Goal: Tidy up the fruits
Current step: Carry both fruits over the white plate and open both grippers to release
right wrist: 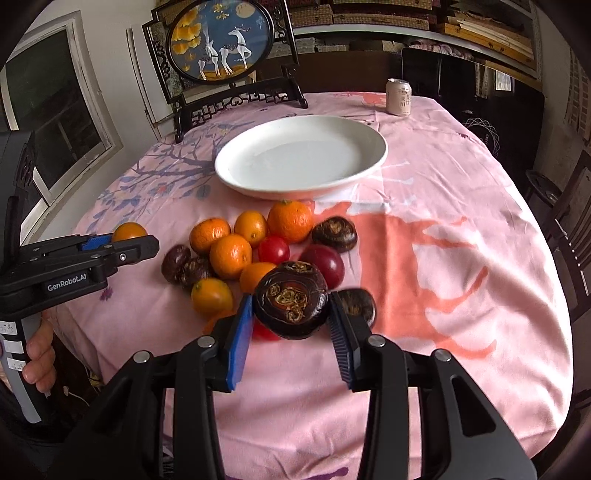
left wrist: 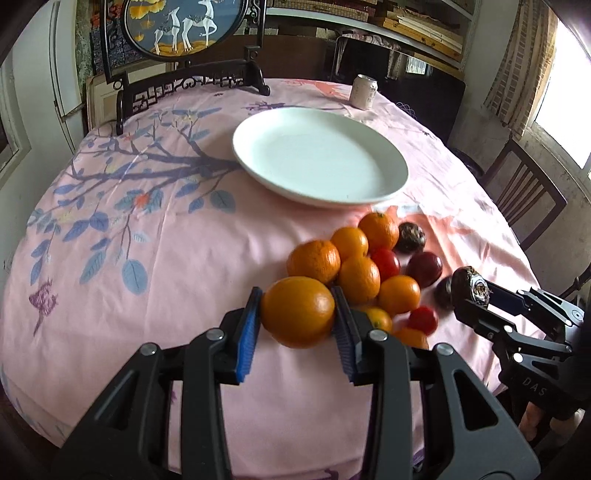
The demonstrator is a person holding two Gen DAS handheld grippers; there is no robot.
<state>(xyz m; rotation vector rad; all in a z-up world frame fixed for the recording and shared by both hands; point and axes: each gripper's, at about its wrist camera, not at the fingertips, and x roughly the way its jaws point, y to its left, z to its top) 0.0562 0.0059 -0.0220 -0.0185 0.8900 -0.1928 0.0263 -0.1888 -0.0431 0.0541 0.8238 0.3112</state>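
My left gripper [left wrist: 297, 314] is shut on an orange [left wrist: 297, 312], held just above the pink tablecloth at the near side of the fruit pile [left wrist: 373, 266]. It also shows in the right wrist view [right wrist: 122, 240] at the left. My right gripper [right wrist: 290, 306] is shut on a dark brown water chestnut [right wrist: 291, 299] over the pile's near edge; it shows in the left wrist view [left wrist: 469, 291] at the right. The pile [right wrist: 255, 251] holds several oranges, red tomatoes and dark chestnuts. A large empty white plate [left wrist: 388, 184] [right wrist: 369, 166] sits beyond the pile.
A drink can [left wrist: 365, 92] [right wrist: 399, 96] stands at the table's far right. A framed round deer picture on a dark wooden stand [left wrist: 184, 26] [right wrist: 221, 40] stands at the far left edge. A wooden chair [left wrist: 524, 192] is beside the table on the right.
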